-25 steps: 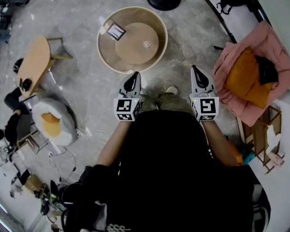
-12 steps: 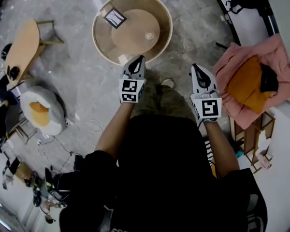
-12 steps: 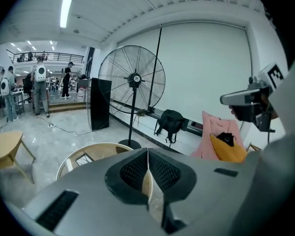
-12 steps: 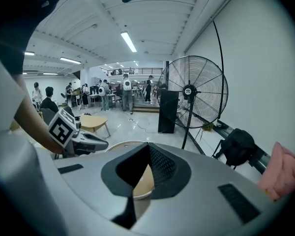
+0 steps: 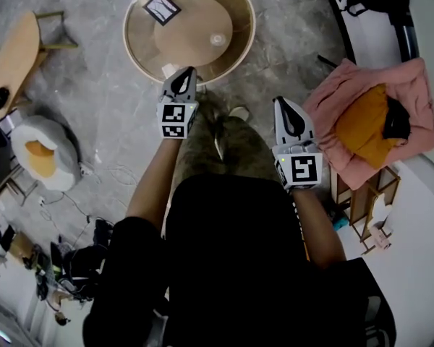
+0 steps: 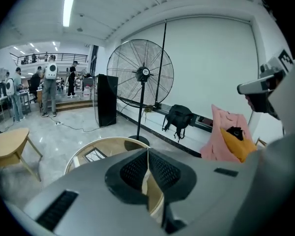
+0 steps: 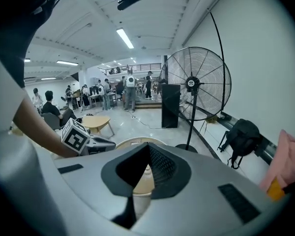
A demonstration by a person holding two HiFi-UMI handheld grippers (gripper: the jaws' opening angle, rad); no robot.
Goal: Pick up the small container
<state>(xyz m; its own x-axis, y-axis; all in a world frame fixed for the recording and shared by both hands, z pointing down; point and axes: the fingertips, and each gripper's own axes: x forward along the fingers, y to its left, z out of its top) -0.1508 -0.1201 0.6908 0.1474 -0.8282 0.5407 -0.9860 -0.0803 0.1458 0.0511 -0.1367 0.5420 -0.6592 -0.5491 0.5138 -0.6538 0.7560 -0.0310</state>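
The small container (image 5: pixel 217 40) is a tiny pale pot standing on the raised inner disc of a round wooden table (image 5: pixel 141 45). In the head view my left gripper (image 5: pixel 184 74) is shut and empty, with its tip over the table's near rim, short of the container. My right gripper (image 5: pixel 282 101) hangs further back and to the right over the floor, its jaws closed to a point with nothing in them. The left gripper view looks past the shut left gripper (image 6: pixel 147 150) at the table (image 6: pixel 88 149). In the right gripper view the right gripper (image 7: pixel 148 145) hides most of the table.
A marker card (image 5: pixel 162 8) lies on the table's far left. A pink cloth with an orange cushion (image 5: pixel 369 121) is at the right; a wooden side table (image 5: pixel 14 56) and an egg-shaped cushion (image 5: pixel 40 154) are at the left. A tall fan (image 6: pixel 140 73) stands behind.
Both grippers have come forward and down toward the round table. The left tip went from the floor in front of it to above its near rim. The jaws stayed shut.
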